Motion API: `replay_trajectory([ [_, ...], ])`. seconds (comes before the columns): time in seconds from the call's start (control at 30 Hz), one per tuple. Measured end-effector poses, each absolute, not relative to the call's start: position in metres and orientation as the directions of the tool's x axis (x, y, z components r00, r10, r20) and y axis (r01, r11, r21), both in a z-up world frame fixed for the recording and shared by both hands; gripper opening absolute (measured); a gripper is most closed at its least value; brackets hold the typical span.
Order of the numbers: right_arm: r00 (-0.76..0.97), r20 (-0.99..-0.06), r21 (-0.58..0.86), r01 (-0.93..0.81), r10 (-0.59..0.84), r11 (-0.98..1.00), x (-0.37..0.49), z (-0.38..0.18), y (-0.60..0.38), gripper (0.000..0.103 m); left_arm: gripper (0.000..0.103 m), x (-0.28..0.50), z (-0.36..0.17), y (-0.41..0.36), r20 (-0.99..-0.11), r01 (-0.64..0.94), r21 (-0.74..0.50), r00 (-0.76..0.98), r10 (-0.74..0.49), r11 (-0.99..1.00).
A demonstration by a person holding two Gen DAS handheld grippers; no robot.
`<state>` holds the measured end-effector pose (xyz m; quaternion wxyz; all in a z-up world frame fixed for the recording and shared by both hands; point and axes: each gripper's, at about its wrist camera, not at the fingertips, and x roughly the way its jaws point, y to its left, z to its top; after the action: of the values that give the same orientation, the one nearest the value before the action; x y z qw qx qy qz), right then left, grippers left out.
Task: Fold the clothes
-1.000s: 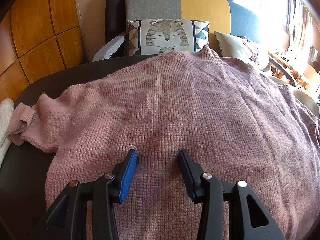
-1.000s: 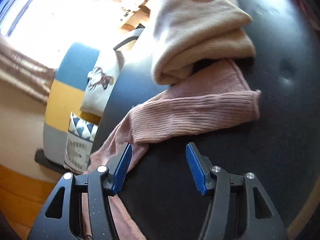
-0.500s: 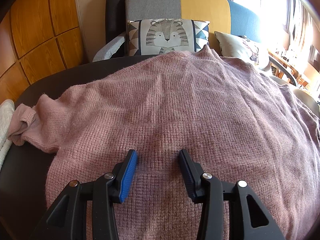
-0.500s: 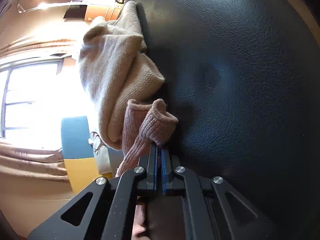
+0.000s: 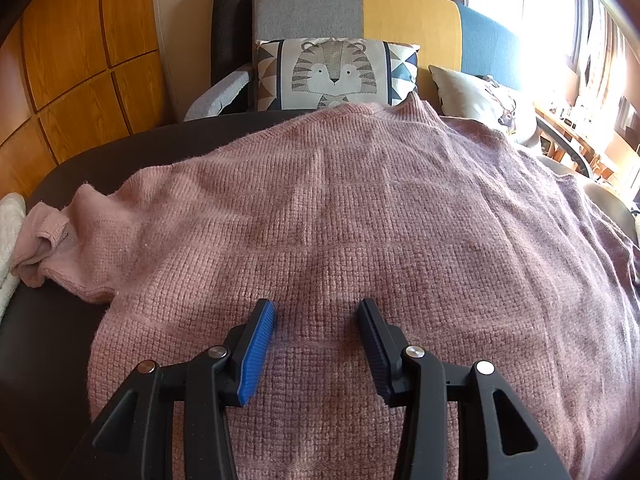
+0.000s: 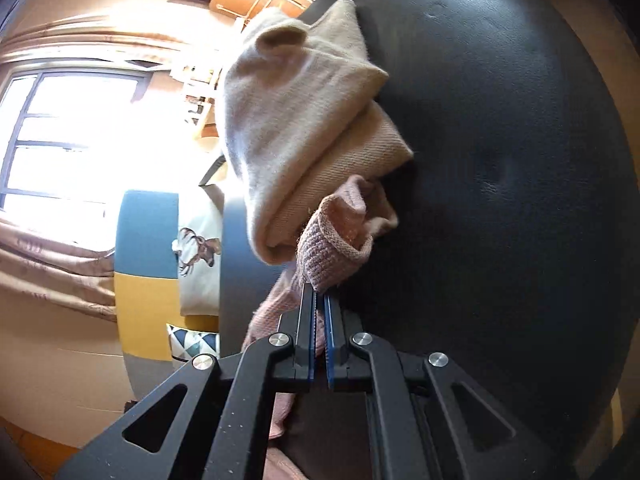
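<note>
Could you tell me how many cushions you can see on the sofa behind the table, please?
2: a tiger cushion against the grey and yellow backrest, and a deer cushion to its right by the blue section. Others may be hidden behind the pink sweater.

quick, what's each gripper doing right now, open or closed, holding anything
Left gripper: open, over the pink sweater, holding nothing.
Right gripper: closed on the pink sweater's sleeve cuff, beside the cream garment.
</note>
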<state>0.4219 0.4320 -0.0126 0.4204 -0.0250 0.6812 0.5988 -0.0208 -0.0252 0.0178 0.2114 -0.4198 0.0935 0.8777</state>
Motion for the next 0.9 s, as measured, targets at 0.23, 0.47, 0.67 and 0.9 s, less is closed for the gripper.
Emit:
replay_trajectory([
  [0.23,-0.611,-0.649,0.759,-0.563,0.453,0.327,0.428,-0.023,0.435,0.039,0.045,-0.021,0.017,-0.025,-0.776,-0.450,-0.018,-0.556,0.296,-0.893],
  [0.47,-0.574,-0.664,0.747,-0.527,0.479,0.406,0.419,-0.013,0.468,0.052,0.045,-0.020,0.018,-0.024,-0.776,-0.448,-0.012,-0.560,0.290,-0.894],
  [0.67,-0.596,-0.643,0.758,-0.583,0.480,0.293,0.393,0.019,0.475,0.010,0.045,-0.019,0.018,-0.024,-0.776,-0.447,-0.012,-0.560,0.290,-0.894],
  [0.9,-0.669,-0.557,0.791,-0.609,0.492,0.068,0.343,0.091,0.478,0.010,0.046,-0.019,0.018,-0.023,-0.775,-0.446,-0.007,-0.563,0.287,-0.895],
])
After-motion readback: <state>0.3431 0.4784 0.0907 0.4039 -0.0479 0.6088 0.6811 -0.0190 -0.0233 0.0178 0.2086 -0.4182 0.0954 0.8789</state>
